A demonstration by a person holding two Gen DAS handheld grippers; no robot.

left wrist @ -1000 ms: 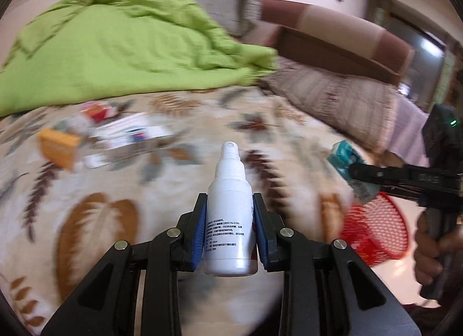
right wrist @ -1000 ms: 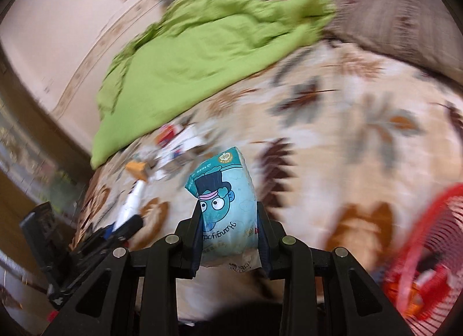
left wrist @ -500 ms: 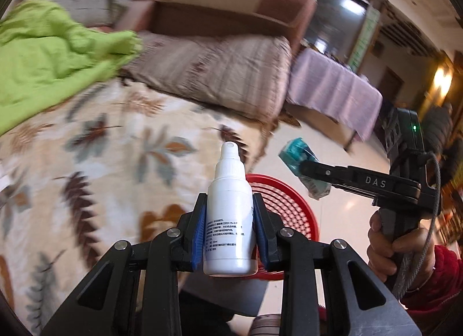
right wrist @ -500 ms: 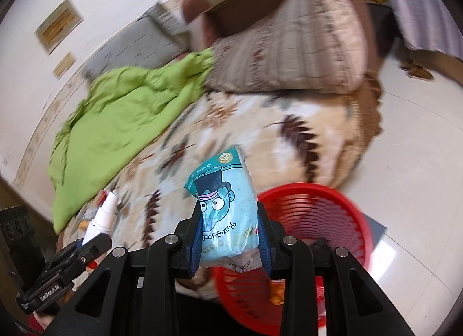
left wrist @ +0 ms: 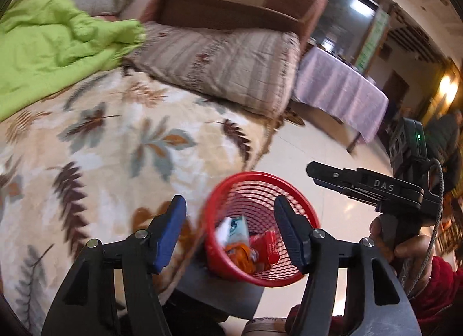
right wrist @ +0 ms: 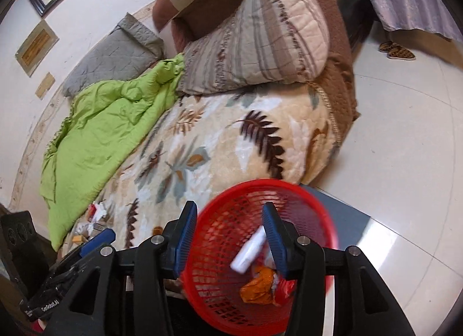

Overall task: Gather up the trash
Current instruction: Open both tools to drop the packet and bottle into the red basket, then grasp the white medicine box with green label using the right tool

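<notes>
Trash is seen inside the red mesh basket (left wrist: 260, 191) on the floor beside the bed.

A white bottle (right wrist: 249, 252) and wrappers (left wrist: 240, 249) are contained in it. The left gripper (left wrist: 228, 231) and right gripper (right wrist: 228, 237) are held over the basket, jaws opening, nothing gripped. More litter (right wrist: 92, 217) is noted on the leaf-print blanket (right wrist: 231, 139).
</notes>
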